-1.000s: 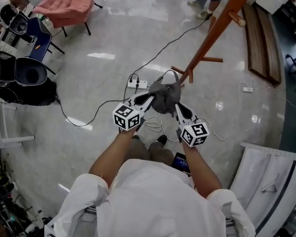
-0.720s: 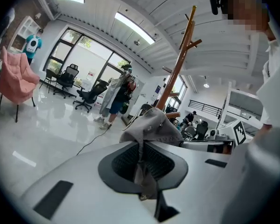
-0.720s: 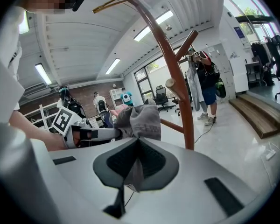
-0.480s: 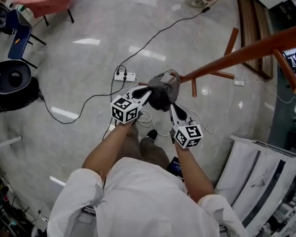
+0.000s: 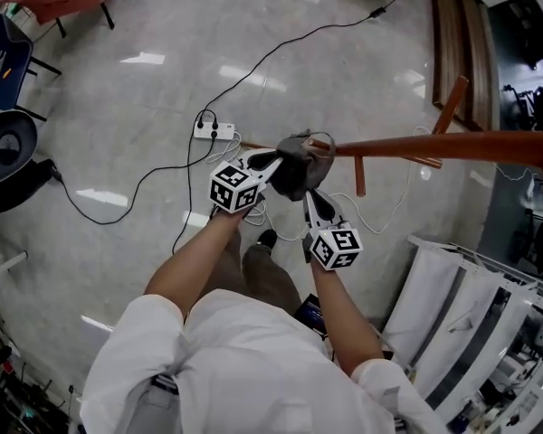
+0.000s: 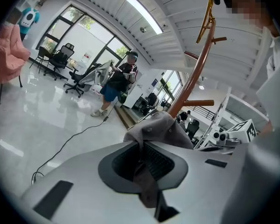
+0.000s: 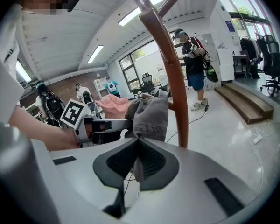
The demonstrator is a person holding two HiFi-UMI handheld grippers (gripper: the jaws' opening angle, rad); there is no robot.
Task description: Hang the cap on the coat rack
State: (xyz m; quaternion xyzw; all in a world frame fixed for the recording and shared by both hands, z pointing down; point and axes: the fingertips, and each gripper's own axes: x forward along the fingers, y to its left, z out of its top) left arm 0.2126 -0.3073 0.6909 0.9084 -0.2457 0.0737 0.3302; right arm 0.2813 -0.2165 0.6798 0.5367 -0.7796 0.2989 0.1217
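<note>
Cap point(image 5: 299, 164), limp, no clear axis, between left gripper point(image 5: 275, 160) and right gripper point(image 5: 310, 194)

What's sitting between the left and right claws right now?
The grey cap. The head view shows it spanning the gap, with the left claw and right claw each shut on its fabric. Both gripper views show the pinch.

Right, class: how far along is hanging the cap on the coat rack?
Done: the cap is off the floor, pinched by the left gripper and right gripper. In hand: it is held beside the pole of the coat rack. Left: it sits on no peg yet, so hook it on and let go.
</note>
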